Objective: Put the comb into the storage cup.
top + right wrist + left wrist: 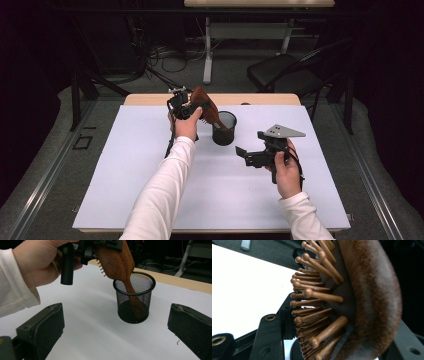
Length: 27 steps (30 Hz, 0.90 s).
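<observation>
A brown wooden hairbrush (pixel 206 108) leans at a slant, its handle down inside a black mesh cup (pixel 229 136) that stands mid-table. My left gripper (pixel 187 106) is shut on the brush's head, above and left of the cup. In the left gripper view the bristles and padded head (pixel 367 302) sit between the jaws. The right gripper view has the brush (pixel 117 260) reaching into the cup (pixel 124 305), with the left gripper (pixel 100 245) at the top. My right gripper (pixel 250 145) hovers open to the right of the cup, nothing between its jaws (pixel 115 325).
A white mat (pixel 150 190) covers the table, whose wooden far edge (pixel 150 99) shows beyond it. Behind the table stand a dark chair (pixel 290 70) and a desk leg (pixel 207 50) among floor cables.
</observation>
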Each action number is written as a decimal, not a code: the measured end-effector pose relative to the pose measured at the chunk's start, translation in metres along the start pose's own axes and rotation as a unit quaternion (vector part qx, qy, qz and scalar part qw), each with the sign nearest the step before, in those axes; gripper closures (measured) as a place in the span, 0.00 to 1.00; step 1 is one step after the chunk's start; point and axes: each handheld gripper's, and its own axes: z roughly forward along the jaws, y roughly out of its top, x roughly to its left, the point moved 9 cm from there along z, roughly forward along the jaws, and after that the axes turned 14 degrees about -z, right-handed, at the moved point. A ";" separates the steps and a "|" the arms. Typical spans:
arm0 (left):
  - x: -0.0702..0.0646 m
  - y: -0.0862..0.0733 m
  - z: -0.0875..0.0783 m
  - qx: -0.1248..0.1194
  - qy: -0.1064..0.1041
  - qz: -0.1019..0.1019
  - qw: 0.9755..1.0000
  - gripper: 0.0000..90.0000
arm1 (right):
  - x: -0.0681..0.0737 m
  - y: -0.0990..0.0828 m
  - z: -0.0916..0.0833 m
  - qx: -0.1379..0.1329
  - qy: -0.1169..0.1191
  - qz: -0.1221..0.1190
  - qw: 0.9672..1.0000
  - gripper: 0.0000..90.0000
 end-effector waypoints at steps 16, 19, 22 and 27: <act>0.002 0.001 -0.001 0.004 0.000 0.006 1.000 0.49 | 0.002 -0.002 0.002 0.004 0.002 -0.001 1.000 0.01; 0.002 0.001 -0.001 0.004 0.000 0.007 1.000 0.49 | 0.002 -0.002 0.003 0.005 0.003 -0.001 1.000 0.01; 0.003 0.001 -0.001 0.004 0.006 0.006 1.000 0.49 | 0.002 -0.002 0.002 0.004 0.003 -0.001 1.000 0.01; 0.002 0.001 -0.002 0.008 0.004 0.006 1.000 0.49 | 0.002 -0.002 0.002 0.005 0.003 0.000 1.000 0.01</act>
